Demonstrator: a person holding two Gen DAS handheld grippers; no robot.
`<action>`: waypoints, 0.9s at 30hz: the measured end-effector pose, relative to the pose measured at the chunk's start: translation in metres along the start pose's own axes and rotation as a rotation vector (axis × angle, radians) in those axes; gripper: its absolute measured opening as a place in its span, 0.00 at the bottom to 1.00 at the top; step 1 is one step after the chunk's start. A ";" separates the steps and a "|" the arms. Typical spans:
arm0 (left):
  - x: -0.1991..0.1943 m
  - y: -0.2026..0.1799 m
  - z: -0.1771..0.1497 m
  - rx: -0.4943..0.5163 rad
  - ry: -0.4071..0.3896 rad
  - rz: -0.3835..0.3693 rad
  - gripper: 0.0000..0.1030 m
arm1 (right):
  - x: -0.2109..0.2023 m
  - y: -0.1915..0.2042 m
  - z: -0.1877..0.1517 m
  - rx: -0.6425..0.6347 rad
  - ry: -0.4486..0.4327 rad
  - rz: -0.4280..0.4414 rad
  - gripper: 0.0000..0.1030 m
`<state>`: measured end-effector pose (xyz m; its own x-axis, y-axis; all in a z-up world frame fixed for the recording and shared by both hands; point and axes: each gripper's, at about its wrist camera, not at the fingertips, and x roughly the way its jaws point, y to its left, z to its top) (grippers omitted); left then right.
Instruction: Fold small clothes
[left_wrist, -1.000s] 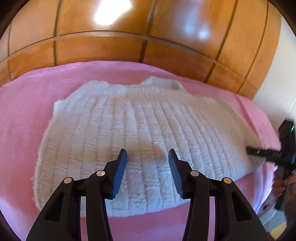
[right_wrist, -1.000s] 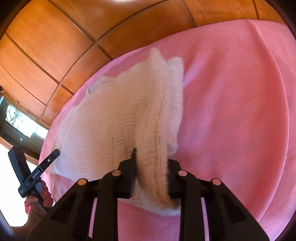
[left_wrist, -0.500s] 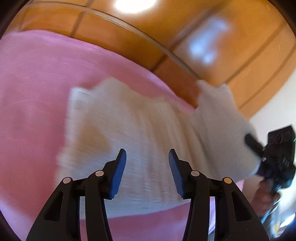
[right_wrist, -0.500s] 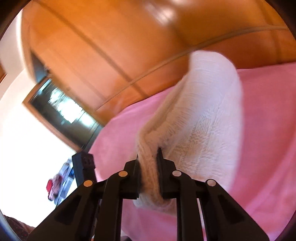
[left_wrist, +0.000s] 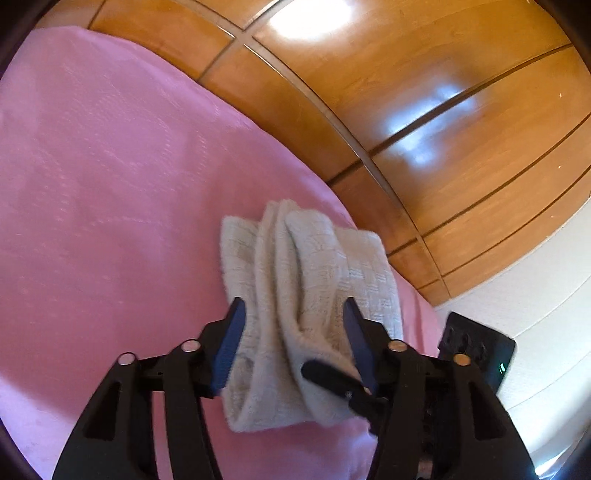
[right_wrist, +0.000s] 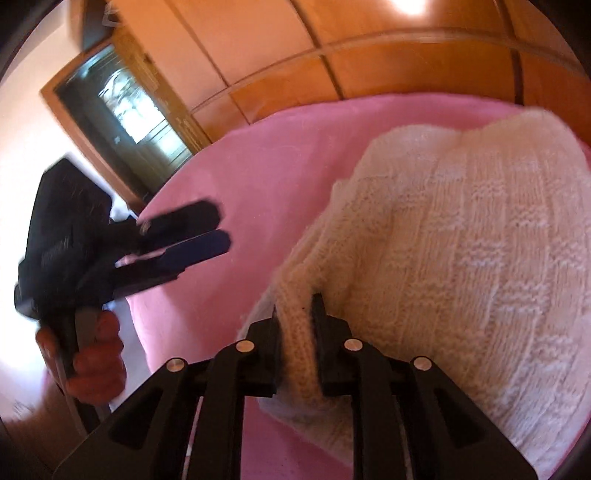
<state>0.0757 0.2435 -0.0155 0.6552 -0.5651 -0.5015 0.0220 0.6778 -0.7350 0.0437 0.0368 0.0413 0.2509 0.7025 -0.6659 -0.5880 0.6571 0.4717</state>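
A cream knitted sweater (left_wrist: 306, 280) lies bunched and folded over itself on the pink blanket (left_wrist: 110, 166). My left gripper (left_wrist: 293, 314) is open and empty, its blue pads on either side of the sweater's near part, not touching. My right gripper (right_wrist: 297, 306) is shut on the sweater's ribbed edge (right_wrist: 295, 332), and the knit (right_wrist: 461, 240) drapes to the right over the blanket. The right gripper's black finger also shows in the left wrist view (left_wrist: 332, 376), under the sweater's near end. The left gripper shows blurred at the left of the right wrist view (right_wrist: 184, 236).
A wooden panelled wall (left_wrist: 424, 110) runs behind the bed. A white wall (left_wrist: 535, 295) stands at the right. A framed doorway or window (right_wrist: 122, 107) shows beyond the bed. The blanket's edge (right_wrist: 144, 295) drops off near the hand holding the left gripper.
The right gripper has carried the sweater's edge up and over to the left, so the flat sweater is now folded into a narrow bundle. The left gripper swung right, close to the right one.
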 end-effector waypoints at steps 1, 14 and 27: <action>0.006 -0.002 0.002 -0.001 0.021 -0.014 0.59 | -0.006 0.003 -0.002 0.004 -0.009 0.023 0.50; 0.077 -0.036 0.013 0.035 0.199 -0.005 0.59 | -0.107 -0.043 -0.074 0.092 -0.140 -0.192 0.84; 0.041 -0.049 0.006 0.269 0.087 0.290 0.16 | -0.118 -0.048 -0.039 0.111 -0.267 -0.207 0.69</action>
<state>0.1060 0.1903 0.0023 0.5970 -0.3622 -0.7158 0.0499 0.9073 -0.4175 0.0126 -0.0885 0.0745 0.5570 0.5887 -0.5859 -0.4206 0.8082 0.4122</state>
